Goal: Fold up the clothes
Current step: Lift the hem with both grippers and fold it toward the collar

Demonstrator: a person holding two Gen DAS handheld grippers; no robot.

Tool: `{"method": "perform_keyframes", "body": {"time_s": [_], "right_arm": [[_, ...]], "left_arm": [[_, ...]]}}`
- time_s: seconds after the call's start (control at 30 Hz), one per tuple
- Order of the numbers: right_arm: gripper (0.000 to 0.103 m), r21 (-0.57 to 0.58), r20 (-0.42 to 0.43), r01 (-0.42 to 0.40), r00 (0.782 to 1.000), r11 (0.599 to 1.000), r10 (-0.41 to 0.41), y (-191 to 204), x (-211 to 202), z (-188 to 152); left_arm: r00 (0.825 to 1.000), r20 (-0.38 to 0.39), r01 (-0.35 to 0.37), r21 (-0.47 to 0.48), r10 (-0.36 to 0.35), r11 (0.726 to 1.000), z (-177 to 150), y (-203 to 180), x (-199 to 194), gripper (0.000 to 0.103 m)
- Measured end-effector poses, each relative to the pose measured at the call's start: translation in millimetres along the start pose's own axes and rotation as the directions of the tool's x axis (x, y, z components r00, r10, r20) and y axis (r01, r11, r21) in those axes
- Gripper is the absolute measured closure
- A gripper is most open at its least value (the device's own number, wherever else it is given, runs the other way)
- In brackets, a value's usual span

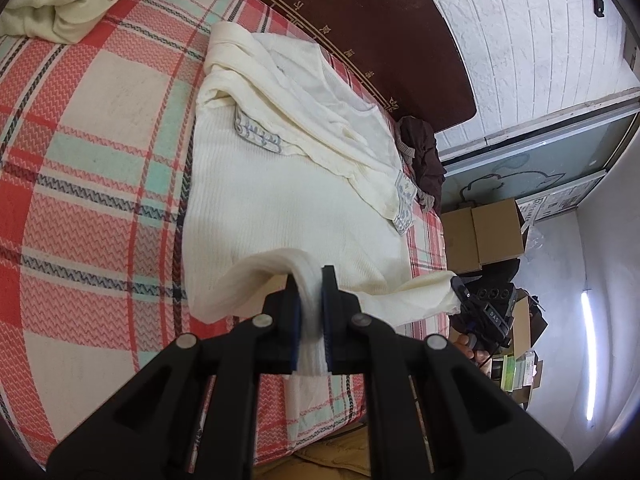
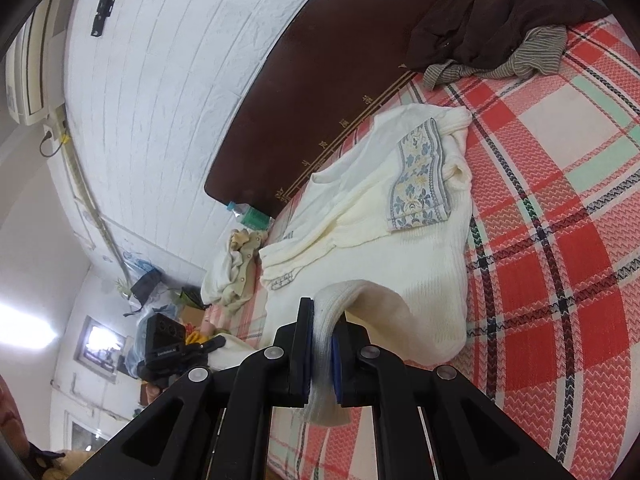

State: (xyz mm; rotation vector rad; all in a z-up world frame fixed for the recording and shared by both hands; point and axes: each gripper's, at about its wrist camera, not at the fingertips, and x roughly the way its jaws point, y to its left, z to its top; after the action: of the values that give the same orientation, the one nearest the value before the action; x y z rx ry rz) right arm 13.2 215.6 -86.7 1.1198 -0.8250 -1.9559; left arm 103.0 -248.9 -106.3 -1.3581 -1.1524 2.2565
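While both hand-held grippers [image 1: 310, 312] [image 2: 322, 344] clamp the sweater [image 1: 280, 200], only right wrist shows a bottle [image 2: 250, 216].

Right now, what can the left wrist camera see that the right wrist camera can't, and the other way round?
Only the left wrist view shows the cardboard boxes on the floor past the bed's edge and a lit tube lamp.

Only the right wrist view shows the air conditioner high on the wall and a plastic bottle by the headboard.

Both show the cream sweater spread on the plaid bedsheet, the brown garment, and each gripper's jaws shut on the sweater's hem: left gripper, right gripper.
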Motion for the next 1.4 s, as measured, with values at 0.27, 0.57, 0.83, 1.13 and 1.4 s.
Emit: {"method": "perform_keyframes", "body": {"time_s": [0.27,0.57,0.83,1.13,1.4], "right_arm": [[0.094,0.04,-0.01,0.002,1.0,0.999,-0.002,-8,12,12],[0.094,0.043,-0.007,0.006,1.0,0.999,-0.005,-9,21,23],[0.094,0.026,-0.002,-0.005,1.0,1.0,0.005,-3,25,32],[0.094,0.029,0.002,-0.006,1.0,1.0,0.006,-5,26,38],[0.094,0.025,0.008,-0.011,1.0,1.0,0.011,-5,29,43]], "left_arm": [[1.0,-0.012,-0.005,-0.016,0.005,1.0,13,4,8,0.093],[1.0,-0.017,-0.004,-0.012,0.004,1.0,28,1,12,0.093],[1.0,-0.019,-0.002,-0.009,0.001,1.0,37,-2,16,0.093],[1.0,-0.016,-0.001,-0.017,0.001,1.0,42,-2,18,0.093],[1.0,-0.004,0.002,-0.019,-0.002,1.0,50,-3,18,0.093]]}}
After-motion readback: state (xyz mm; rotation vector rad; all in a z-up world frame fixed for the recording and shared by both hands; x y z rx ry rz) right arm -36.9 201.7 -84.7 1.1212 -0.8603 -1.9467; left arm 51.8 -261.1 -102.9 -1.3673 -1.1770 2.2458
